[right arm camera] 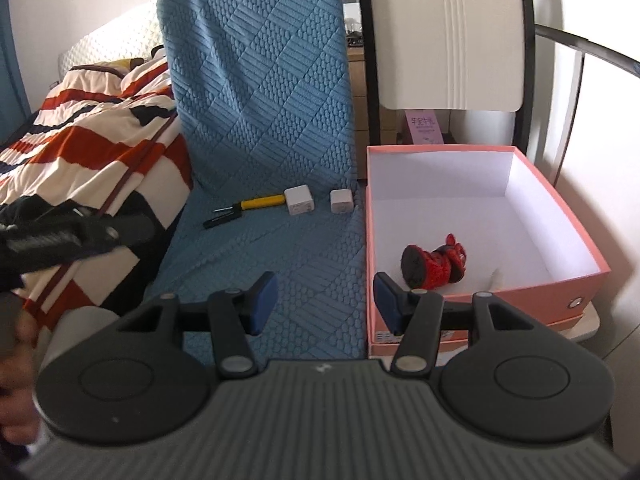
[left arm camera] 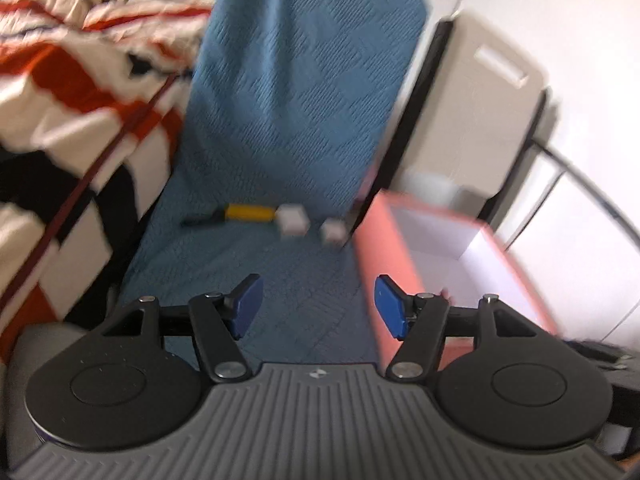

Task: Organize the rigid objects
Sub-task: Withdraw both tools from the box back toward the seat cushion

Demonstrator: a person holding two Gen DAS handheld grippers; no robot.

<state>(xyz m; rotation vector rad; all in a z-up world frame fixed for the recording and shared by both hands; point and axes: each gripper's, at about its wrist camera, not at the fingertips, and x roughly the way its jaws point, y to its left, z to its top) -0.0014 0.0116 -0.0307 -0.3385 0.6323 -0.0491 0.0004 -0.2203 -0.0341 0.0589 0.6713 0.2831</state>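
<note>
Each gripper you hold has a grey ribbed body with a small white logo at its middle. On it sit two round black discs, each with a faint raised circle. Black linkage bars run from silver pivot screws to two black fingers tipped with flat blue pads. The left gripper (left arm camera: 319,307) and the right gripper (right arm camera: 325,302) look alike. At the left edge of the right view, your left hand (right arm camera: 16,380) shows blurred, beside a dark sleeve.
</note>
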